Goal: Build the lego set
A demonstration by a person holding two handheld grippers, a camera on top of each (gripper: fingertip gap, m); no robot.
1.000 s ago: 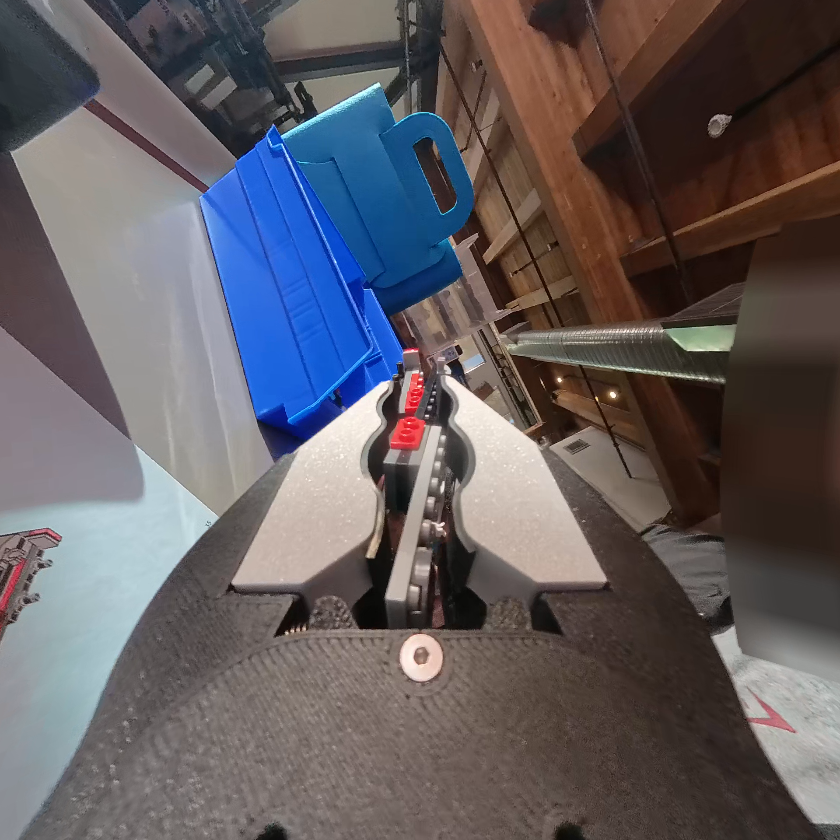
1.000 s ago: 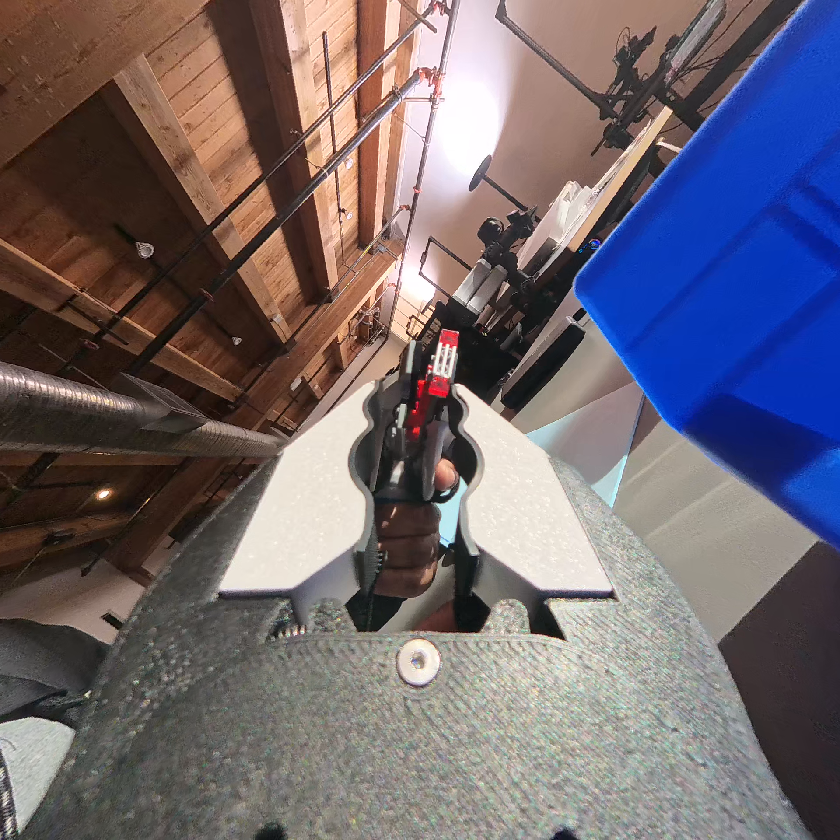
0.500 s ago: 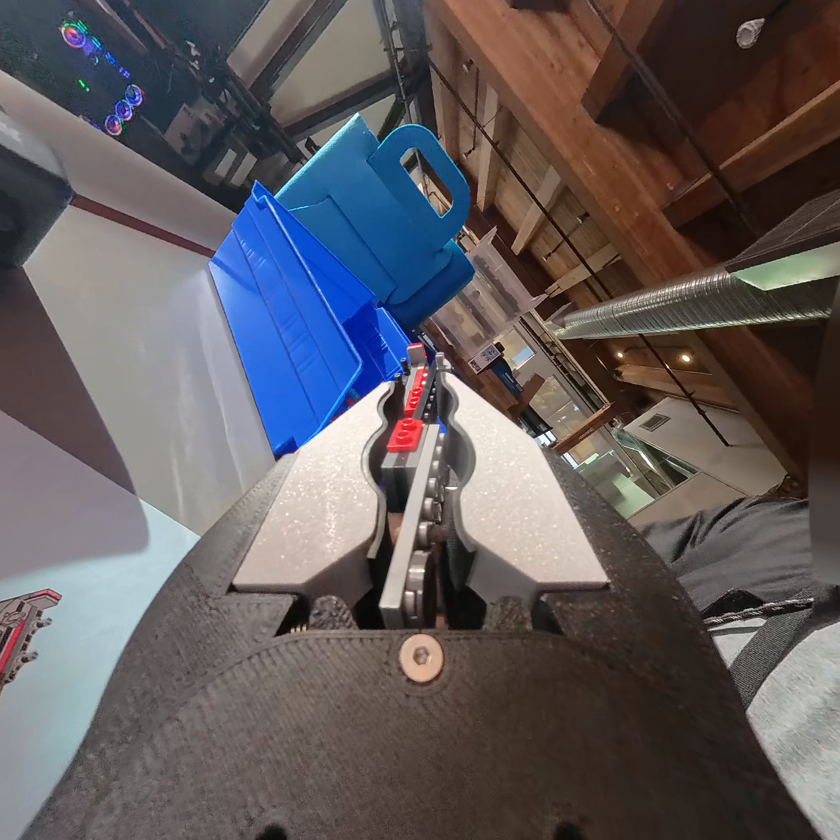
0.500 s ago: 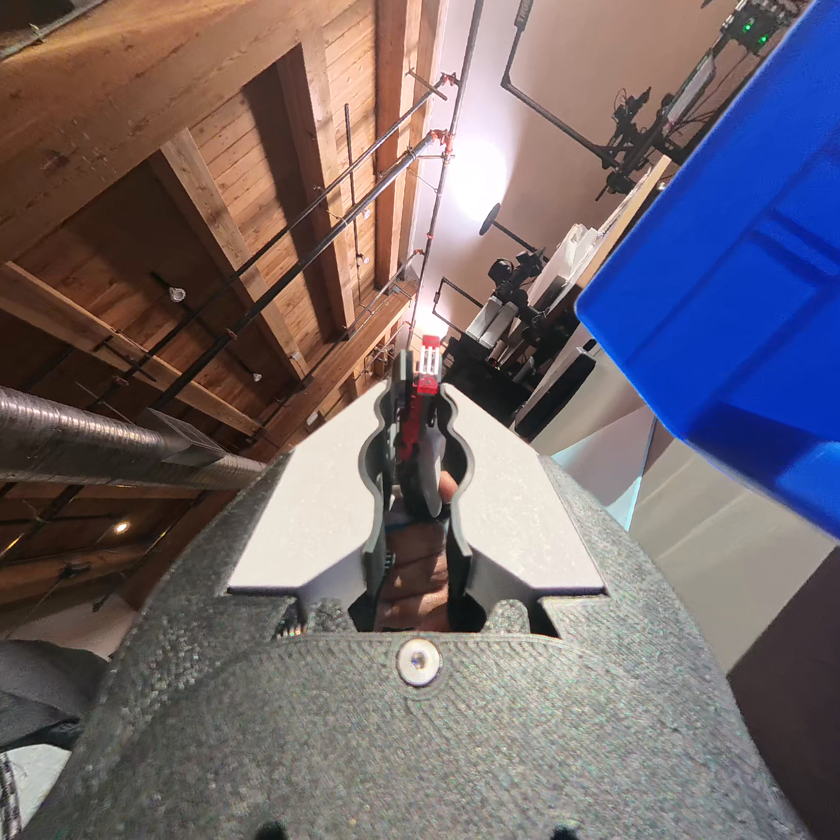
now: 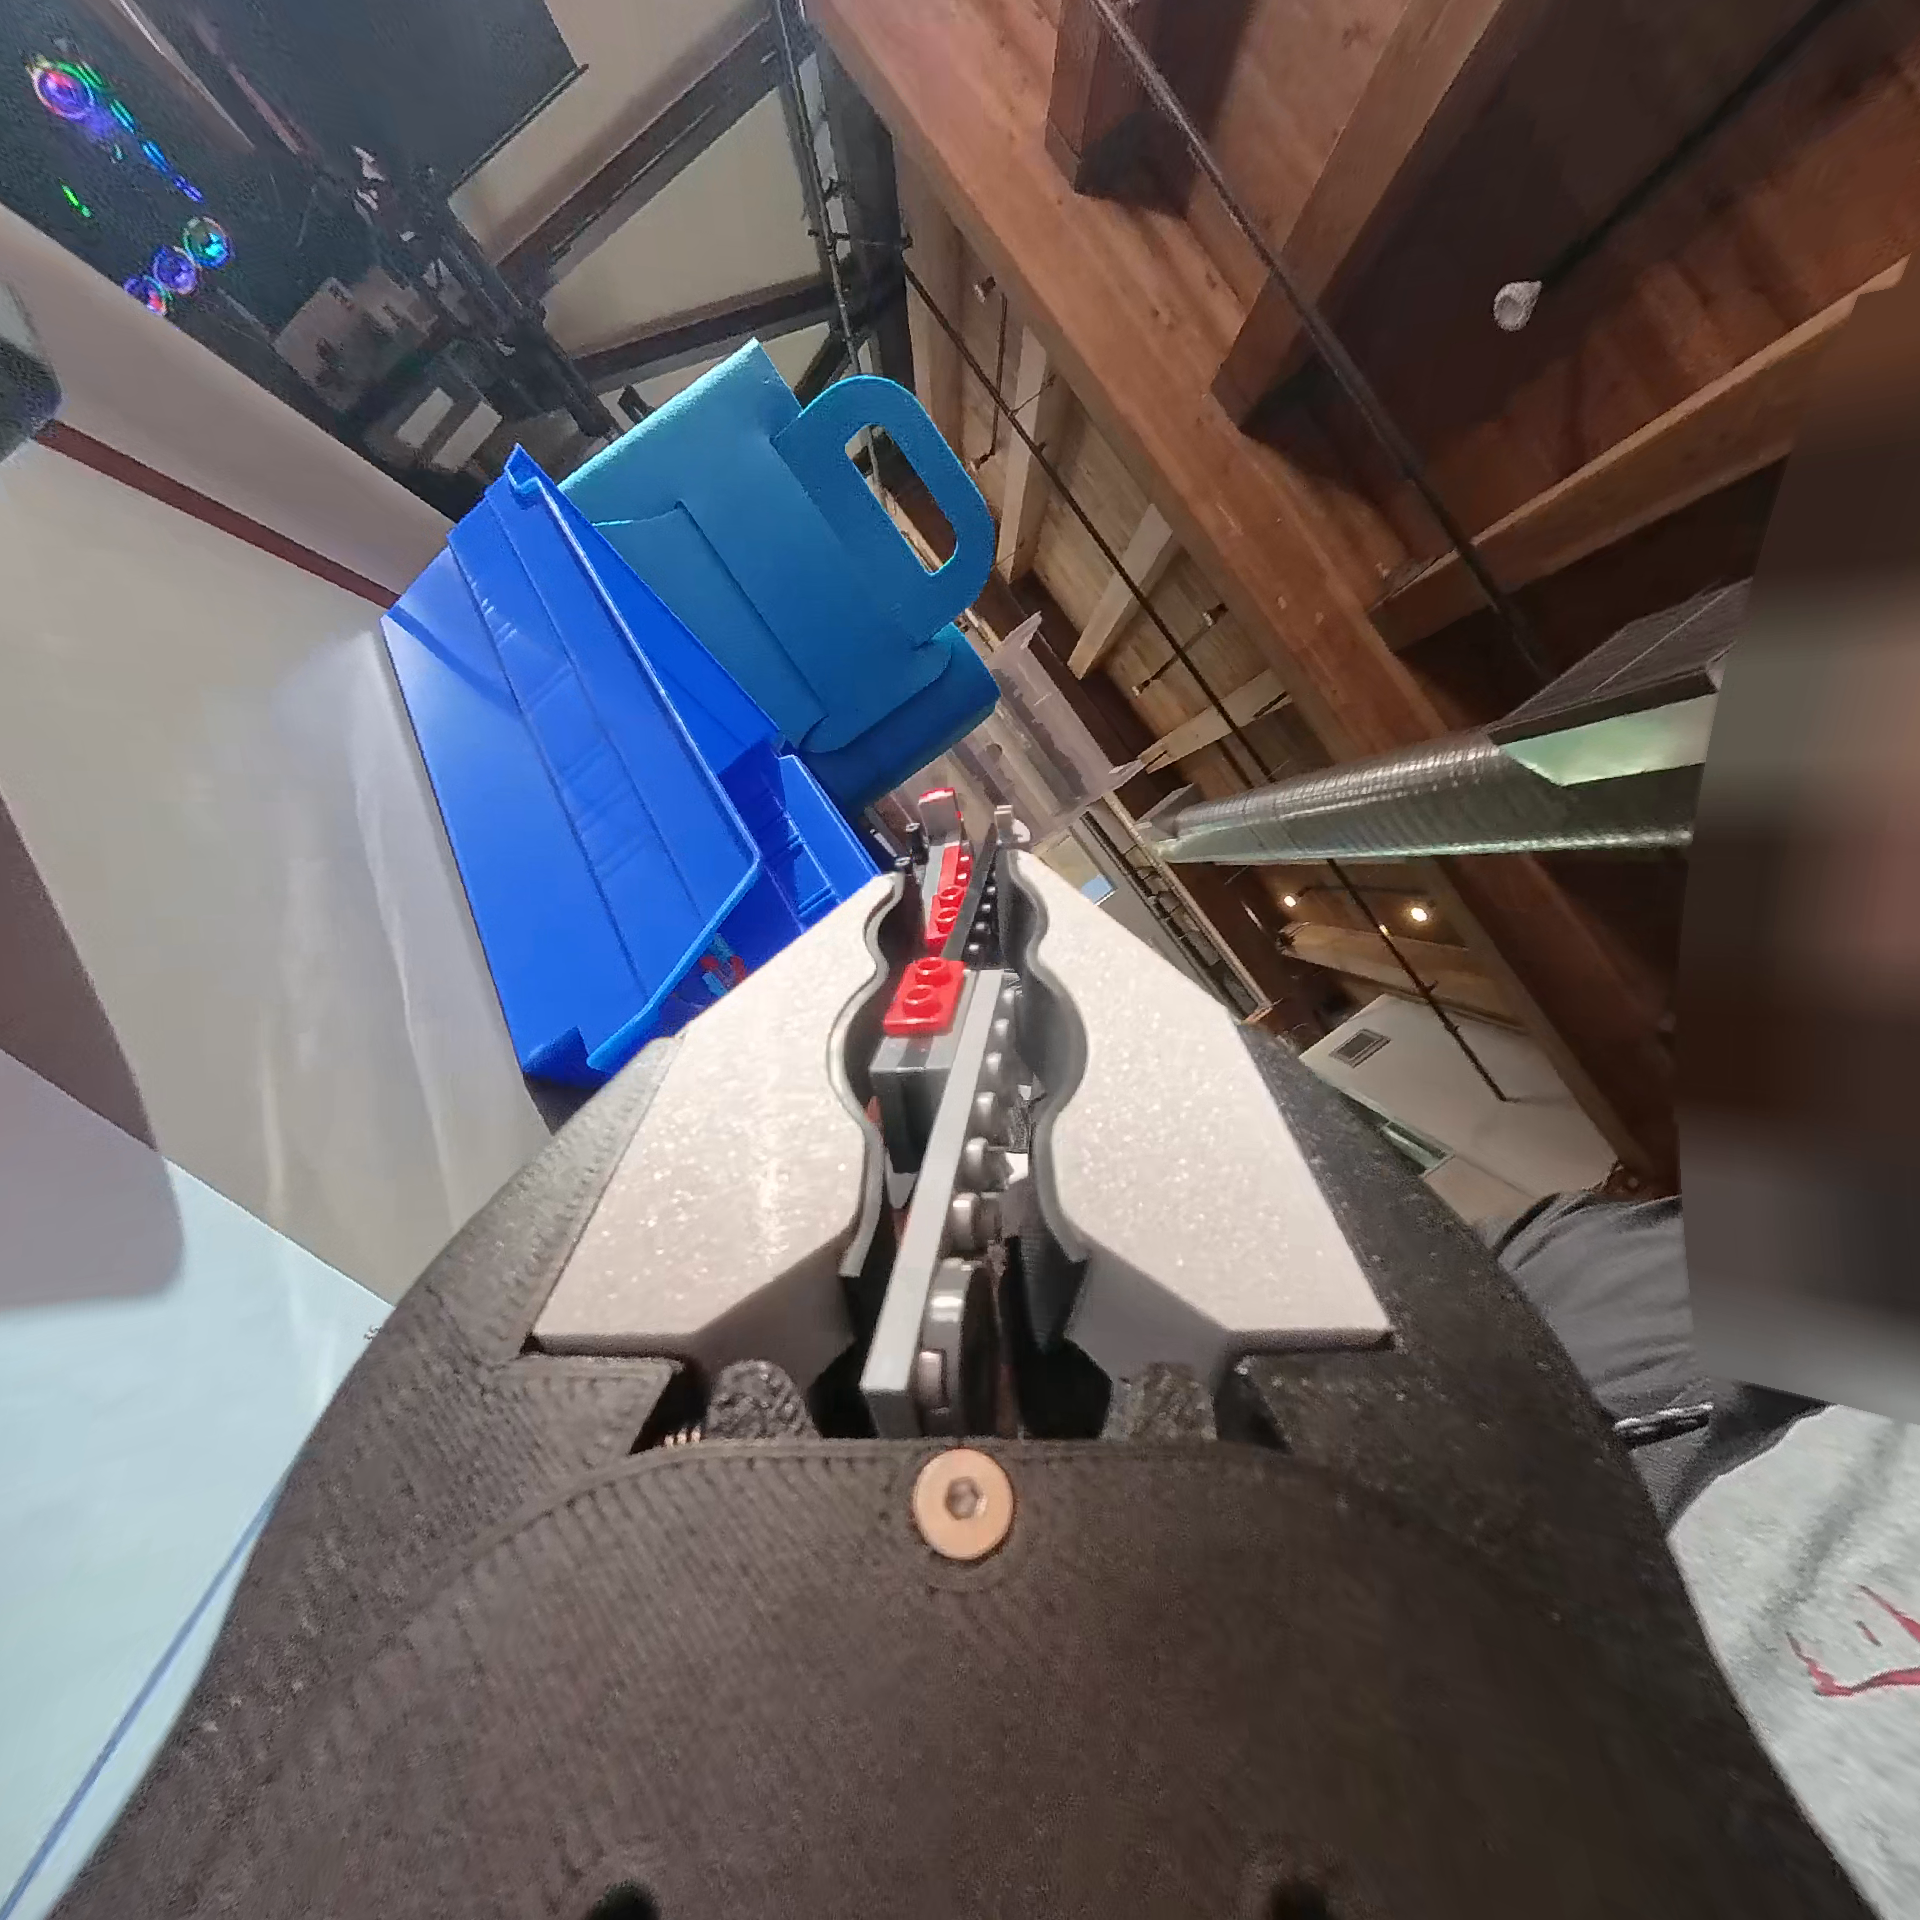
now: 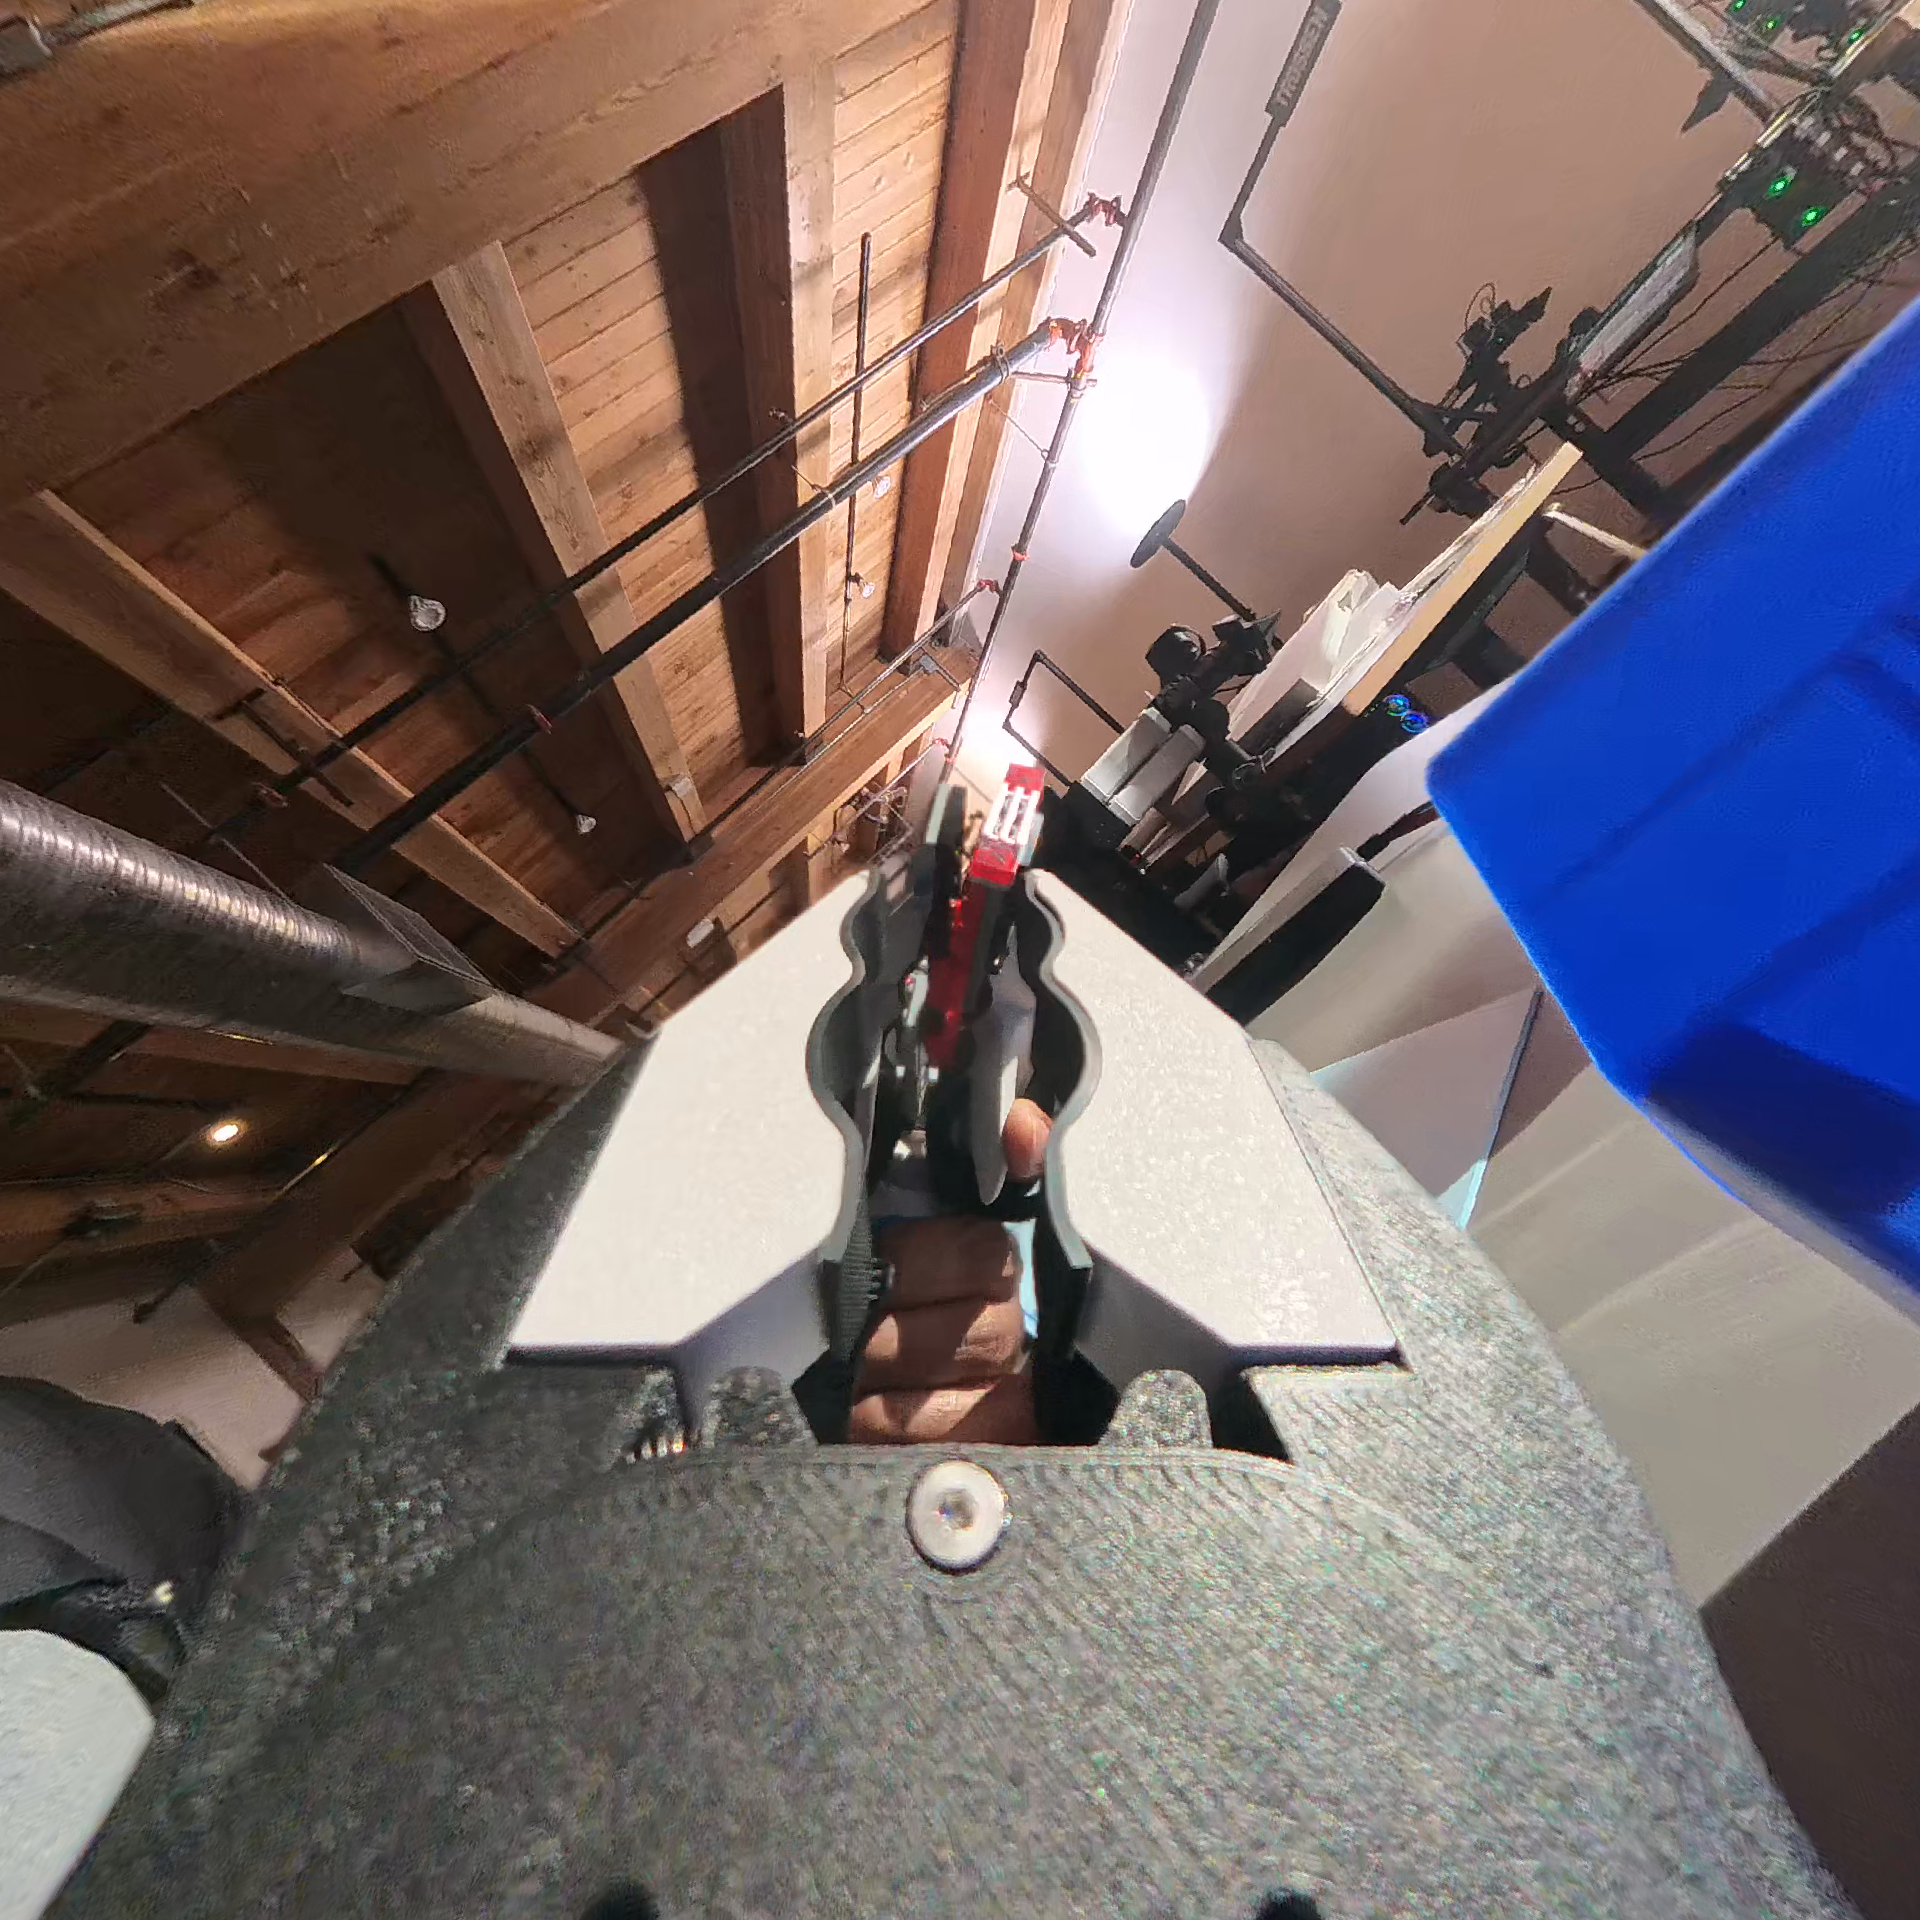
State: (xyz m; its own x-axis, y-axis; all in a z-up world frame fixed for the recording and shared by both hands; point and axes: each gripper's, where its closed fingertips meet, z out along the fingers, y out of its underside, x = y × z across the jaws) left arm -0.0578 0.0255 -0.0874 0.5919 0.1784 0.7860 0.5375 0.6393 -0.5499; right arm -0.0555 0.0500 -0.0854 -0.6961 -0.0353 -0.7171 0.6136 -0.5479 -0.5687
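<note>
Wooden ceiling beams (image 5: 1195, 260) and a ribbed metal duct (image 5: 1382, 810) fill the upper part of both wrist views, since both tools point steeply upward. A pale surface (image 5: 187, 727) runs along the left of the left wrist view, carrying a blue plastic bin (image 5: 582, 748) with a lighter blue handled piece (image 5: 810, 561) behind it.

The left claw (image 5: 961, 904) is closed almost fully, its grey fingers (image 5: 727, 1143) pinching a long grey lego plate (image 5: 935, 1195) held edge-on. That plate runs from the base of the claw out past its tips, with round studs along its right face and small red bricks (image 5: 920, 995) fixed on its left face.

In the right wrist view, the right claw (image 6: 951, 904) is likewise nearly closed, clamped on a narrow red and dark lego assembly (image 6: 961, 956) whose red and white tip juts beyond the fingers. A person's hand (image 6: 945, 1320) shows through the gap behind the fingers, below the assembly. The blue bin (image 6: 1714, 831) looms at the right edge, close by, with camera stands (image 6: 1205, 665) against the far wall.
</note>
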